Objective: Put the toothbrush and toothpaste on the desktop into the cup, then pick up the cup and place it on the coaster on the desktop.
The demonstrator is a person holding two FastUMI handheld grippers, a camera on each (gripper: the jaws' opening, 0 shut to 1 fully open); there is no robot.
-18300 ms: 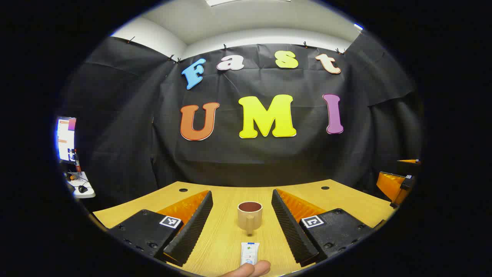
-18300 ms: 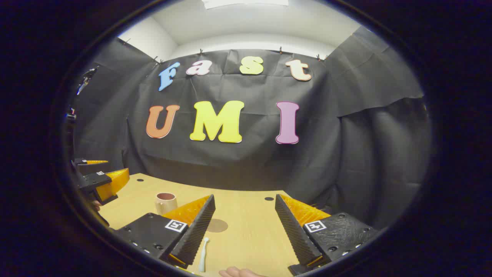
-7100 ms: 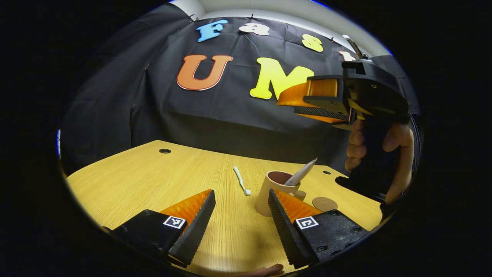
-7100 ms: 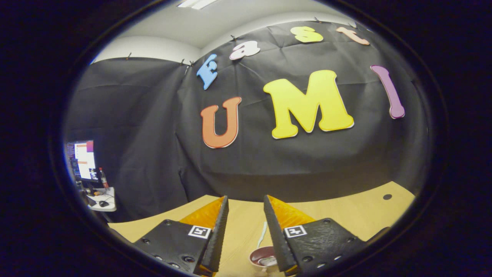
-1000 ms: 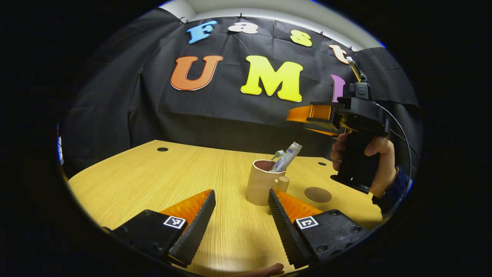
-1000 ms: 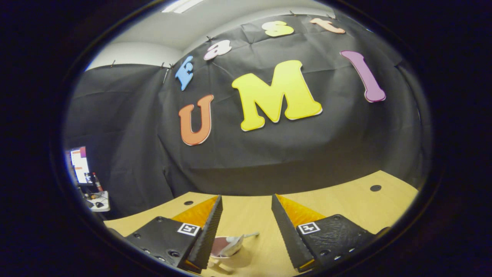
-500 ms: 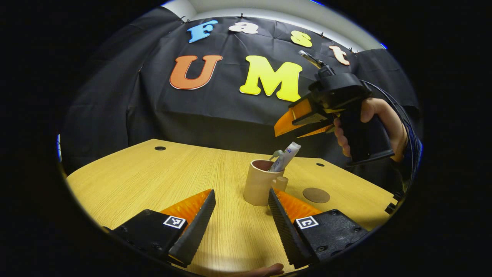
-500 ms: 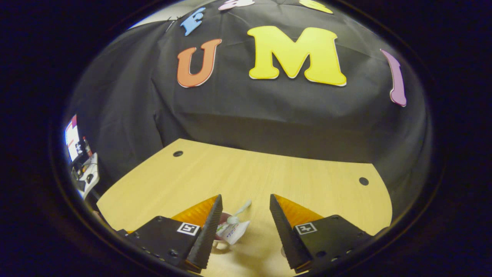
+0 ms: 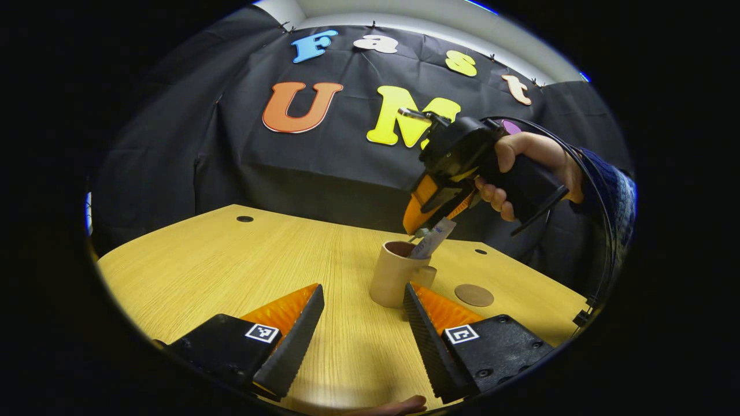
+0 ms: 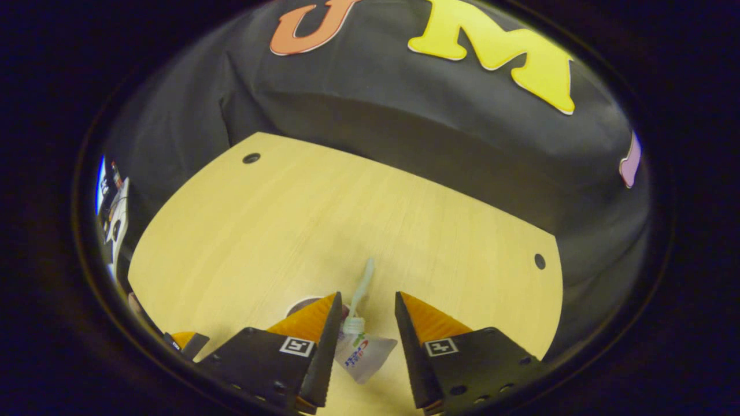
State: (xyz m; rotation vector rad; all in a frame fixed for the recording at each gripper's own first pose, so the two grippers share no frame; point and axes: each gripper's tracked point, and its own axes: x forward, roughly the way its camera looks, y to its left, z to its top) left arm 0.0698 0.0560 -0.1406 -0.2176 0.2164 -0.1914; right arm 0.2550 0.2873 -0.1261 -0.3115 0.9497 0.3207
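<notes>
Light wood-grain desktop [image 9: 231, 266] fills the lower half of the left gripper view. A beige cup [image 9: 393, 280] stands right of centre, with the toothpaste [image 9: 430, 240] and toothbrush [image 10: 361, 286] leaning out of its mouth. A round brown coaster [image 9: 474, 294] lies on the desktop to the right of the cup, apart from it. The left gripper [image 9: 361, 326] sits at the bottom edge, jaws spread wide and empty. The right gripper [image 10: 364, 341], held by a hand [image 9: 532, 167] at upper right, tilts down over the cup. In the right gripper view its jaws stand apart on either side of the toothpaste; contact cannot be determined.
</notes>
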